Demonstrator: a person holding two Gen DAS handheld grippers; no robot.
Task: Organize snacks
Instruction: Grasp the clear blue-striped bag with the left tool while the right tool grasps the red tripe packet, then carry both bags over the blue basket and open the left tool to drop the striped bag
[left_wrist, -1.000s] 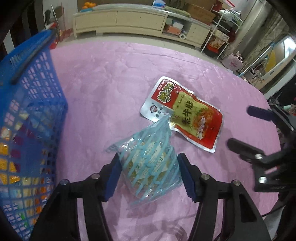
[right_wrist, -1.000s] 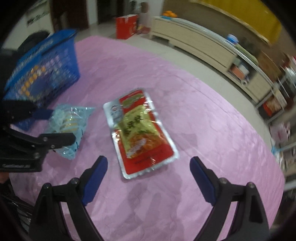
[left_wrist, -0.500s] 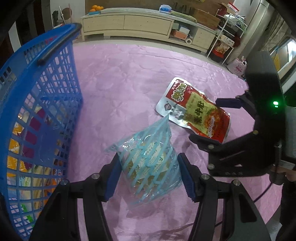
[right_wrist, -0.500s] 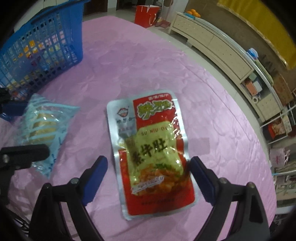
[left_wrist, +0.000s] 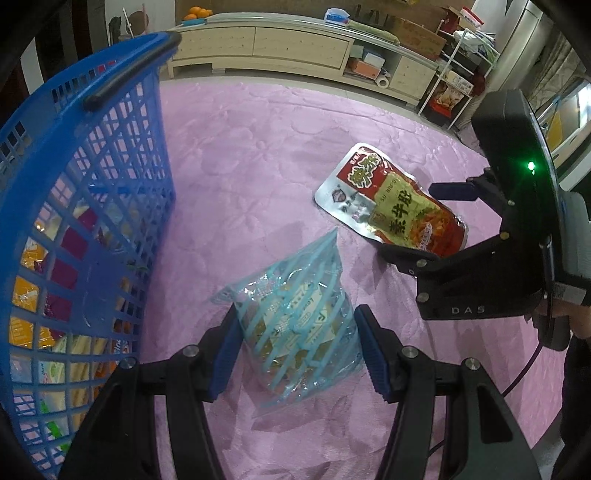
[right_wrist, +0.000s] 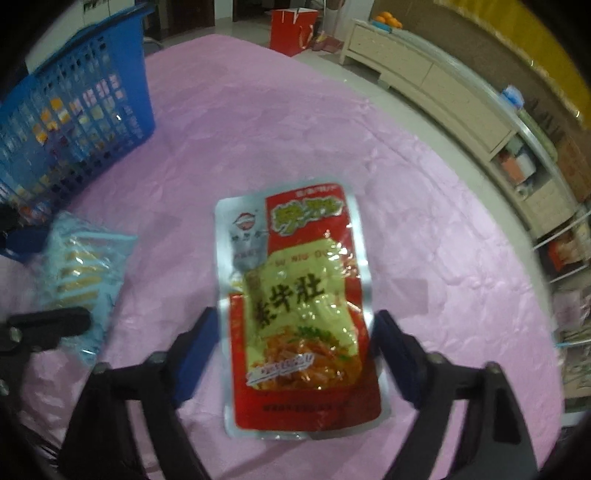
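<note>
Basket (left_wrist: 110, 177): blue plastic mesh, standing at the far left on the pink cloth (left_wrist: 251, 155). Snack packs in orange, yellow, maroon and green show through its wall, too broken up by the mesh to name. Its left and bottom parts are cut off in the left wrist view.

Blue bag (left_wrist: 299, 325): a clear pale-blue striped pack just right of the basket, apart from it. It is pinched between the two blue pads of the left gripper (left_wrist: 295, 354), one pad against each side, corner pointing away from the camera.

Left gripper: clenched on the blue bag. In the right wrist view only one dark finger shows at the left edge, lying across the bag's lower part (right_wrist: 85, 273).

Red pouch (right_wrist: 295, 314): a red and silver foil pack with a yellow panel and Chinese lettering, flat on the cloth, right of the blue bag and apart from it. Its lower half lies between the fingers of the right gripper (right_wrist: 291, 332).

Right gripper: its jaws stand on either side of the pouch, close to its edges. Whether the pads press it cannot be told; the view is blurred. From the left wrist view (left_wrist: 421, 225), one finger lies beyond the pouch (left_wrist: 391, 199) and the other in front, hiding its near corner.

Background: a long cream cabinet (left_wrist: 295, 48) beyond the cloth, with shelves of boxes to the right, small and hard to read.
</note>
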